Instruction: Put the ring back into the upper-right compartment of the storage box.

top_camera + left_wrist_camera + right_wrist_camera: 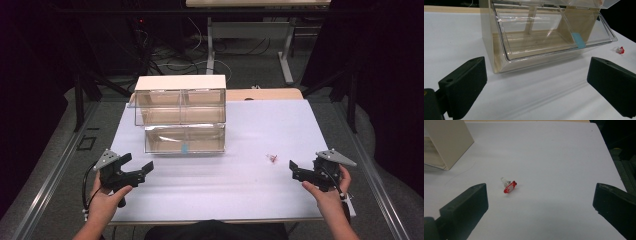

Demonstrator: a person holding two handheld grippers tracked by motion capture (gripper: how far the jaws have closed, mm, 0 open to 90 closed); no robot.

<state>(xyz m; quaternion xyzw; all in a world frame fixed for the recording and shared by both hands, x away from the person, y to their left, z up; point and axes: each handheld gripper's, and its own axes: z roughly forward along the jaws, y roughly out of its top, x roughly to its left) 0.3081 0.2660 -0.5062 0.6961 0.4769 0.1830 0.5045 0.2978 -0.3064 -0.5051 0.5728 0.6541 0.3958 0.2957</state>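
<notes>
A clear acrylic drawer cabinet (180, 107) stands at the back middle of the white table (250, 190). Its bottom drawer (185, 140) is pulled out and carries a blue tab (185, 148). A small red and clear piece (272, 158) lies on the table right of the drawer. My left gripper (137, 163) is held open at the front left, aimed at the drawer (536, 42) with nothing between its jaws. My right gripper (295, 171) is open at the front right, a short way short of the red piece (509, 187), which lies apart from both jaws.
The cabinet's beige side (449, 140) rises at the far left of the right gripper view. The red piece (619, 50) also lies beyond the drawer's right corner in the left gripper view. Metal rails and dark floor border the table.
</notes>
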